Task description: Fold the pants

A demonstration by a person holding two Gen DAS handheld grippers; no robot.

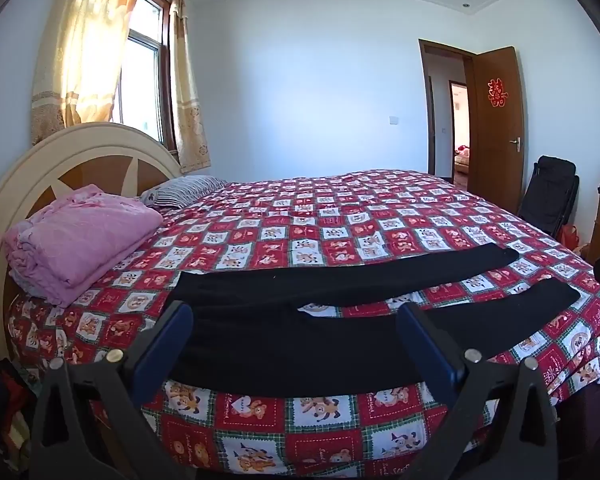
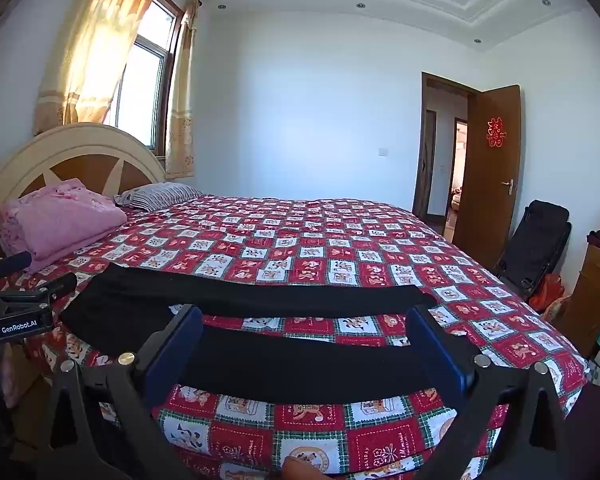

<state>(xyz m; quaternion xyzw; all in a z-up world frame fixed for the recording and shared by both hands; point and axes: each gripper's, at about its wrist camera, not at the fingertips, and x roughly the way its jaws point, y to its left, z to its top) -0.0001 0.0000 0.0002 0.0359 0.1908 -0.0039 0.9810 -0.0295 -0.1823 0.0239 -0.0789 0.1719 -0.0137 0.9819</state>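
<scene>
left gripper (image 1: 294, 344): fingers spread wide, holding nothing, above the waist end | long black fabric pants (image 1: 340, 300): flat, legs splayed, near edge of red-and-white checked bedspread (image 1: 300, 220) | right gripper (image 2: 304, 350): wide too, empty, over near leg | step: approach, unfolded | next: pinch near leg, lay it onto far leg

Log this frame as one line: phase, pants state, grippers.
phase: pre-grasp | black pants: flat on bed, legs spread apart, unfolded | left gripper: open, empty | right gripper: open, empty
</scene>
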